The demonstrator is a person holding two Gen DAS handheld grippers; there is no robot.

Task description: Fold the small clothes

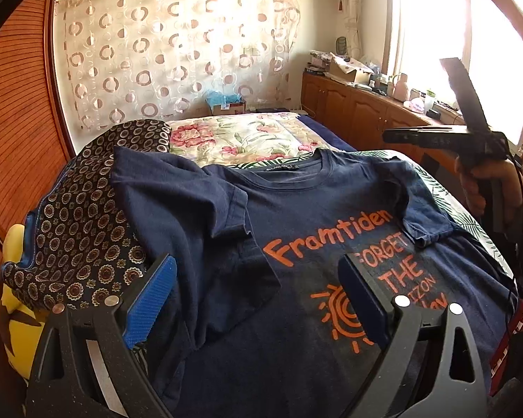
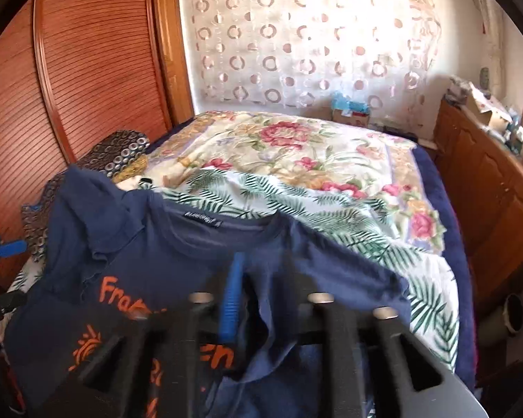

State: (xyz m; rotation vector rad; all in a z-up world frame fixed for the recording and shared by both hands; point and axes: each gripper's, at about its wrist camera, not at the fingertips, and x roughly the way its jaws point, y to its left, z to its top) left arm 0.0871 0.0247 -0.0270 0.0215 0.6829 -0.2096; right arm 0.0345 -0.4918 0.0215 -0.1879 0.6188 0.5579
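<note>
A dark blue T-shirt (image 1: 296, 216) lies flat on the near end of the bed (image 2: 296, 146), front side up. It has orange words and an orange sun on it. Both short sleeves are folded in over the chest. Its neck points to the far side of the room.

The left hand-held gripper (image 1: 258, 299) hangs just over the shirt, near the bottom of the left wrist view. Its two fingers stand wide apart. Nothing is between them but the shirt lying below, and they do not pinch it.

The right hand-held gripper (image 2: 261, 299) is over the right side of the shirt. It looks blurry in its own view. Its fingers are a little way apart, and I see nothing held between them.

In the left wrist view, a hand (image 1: 484, 184) holds that gripper up at the right, above the shirt.

A dark cloth with little rings (image 1: 87, 216) lies to the left of the shirt. A flowery blanket (image 2: 296, 149) covers the far part of the bed.
</note>
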